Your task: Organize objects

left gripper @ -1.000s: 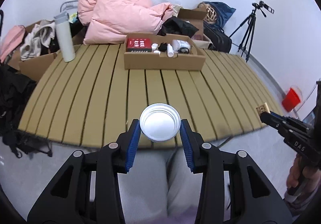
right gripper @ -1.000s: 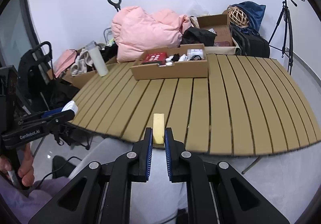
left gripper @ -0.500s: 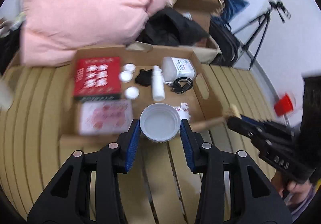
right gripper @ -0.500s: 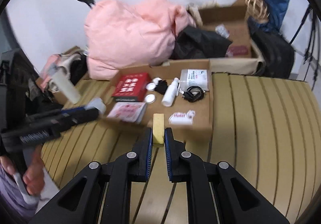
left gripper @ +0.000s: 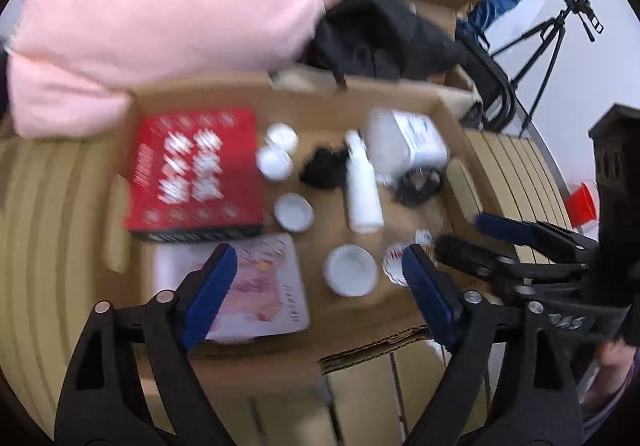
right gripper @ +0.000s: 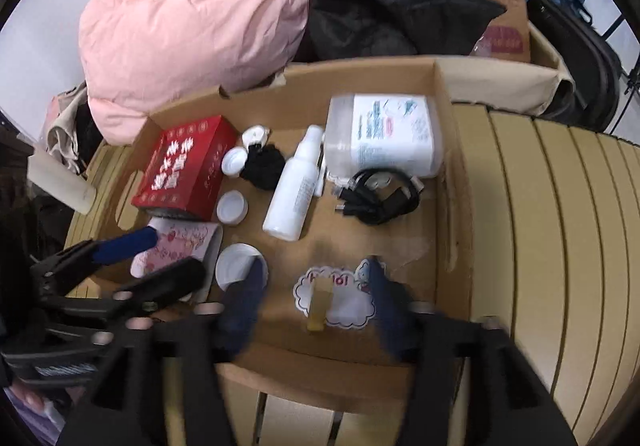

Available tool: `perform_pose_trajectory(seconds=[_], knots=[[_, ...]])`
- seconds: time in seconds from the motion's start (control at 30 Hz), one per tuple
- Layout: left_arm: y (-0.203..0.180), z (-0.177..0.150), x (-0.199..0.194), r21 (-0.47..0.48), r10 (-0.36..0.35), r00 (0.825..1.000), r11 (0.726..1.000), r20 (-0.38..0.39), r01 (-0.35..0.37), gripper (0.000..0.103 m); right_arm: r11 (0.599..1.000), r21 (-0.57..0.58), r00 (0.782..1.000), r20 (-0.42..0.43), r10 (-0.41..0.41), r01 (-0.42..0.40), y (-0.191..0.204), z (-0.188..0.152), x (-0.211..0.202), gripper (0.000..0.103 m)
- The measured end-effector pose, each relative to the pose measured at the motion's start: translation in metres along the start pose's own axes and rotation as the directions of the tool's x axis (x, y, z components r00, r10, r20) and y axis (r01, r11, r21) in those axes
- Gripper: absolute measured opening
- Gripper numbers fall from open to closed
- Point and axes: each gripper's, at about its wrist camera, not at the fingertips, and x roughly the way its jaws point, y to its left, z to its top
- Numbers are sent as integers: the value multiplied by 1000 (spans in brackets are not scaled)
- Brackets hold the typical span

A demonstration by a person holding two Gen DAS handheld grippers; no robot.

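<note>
Both grippers hover over the near end of the open cardboard box (left gripper: 280, 94) on the slatted table. My left gripper (left gripper: 318, 266) has its jaws opening wide. The white round lid (left gripper: 351, 275) lies free on the box floor between the blue pads, touching neither. In the right wrist view my right gripper (right gripper: 316, 286) is blurred and its jaws are opening. The small yellow block (right gripper: 320, 304) rests loose on a white sticker card (right gripper: 340, 298) between them. The left gripper (right gripper: 152, 262) shows at the left beside the lid (right gripper: 236, 266).
The box also holds a red carton (right gripper: 184, 166), a white bottle (right gripper: 296, 186), a clear labelled tub (right gripper: 384, 134), a black cable (right gripper: 380, 198), small white caps and a pink packet (left gripper: 256, 286). A pink duvet (right gripper: 192, 18) and black jacket lie behind. A tripod (left gripper: 552, 42) stands right.
Both grippers travelled from the table's near edge to above the box. The left let go of the white lid and the right let go of the yellow block; both now lie in the box.
</note>
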Motion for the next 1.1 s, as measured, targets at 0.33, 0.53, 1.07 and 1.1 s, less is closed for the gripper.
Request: perform_pose_trajectory(seconds=[0.33, 0.53, 1.07, 1.1], knots=[[23, -32, -119, 59, 195, 976, 978, 98, -202, 103, 987, -98, 992, 44, -121, 124, 15, -34, -115, 82], [28, -75, -176, 64, 216, 969, 972, 116, -225, 103, 986, -83, 987, 83, -138, 145, 15, -79, -178, 82], [-15, -264, -327, 133, 97, 969, 982, 229, -130, 103, 980, -186, 965, 260, -18, 68, 106, -288, -308, 82], [-16, -274, -334, 129, 99, 967, 983, 236, -132, 103, 979, -192, 965, 263, -13, 66, 112, -297, -311, 82]])
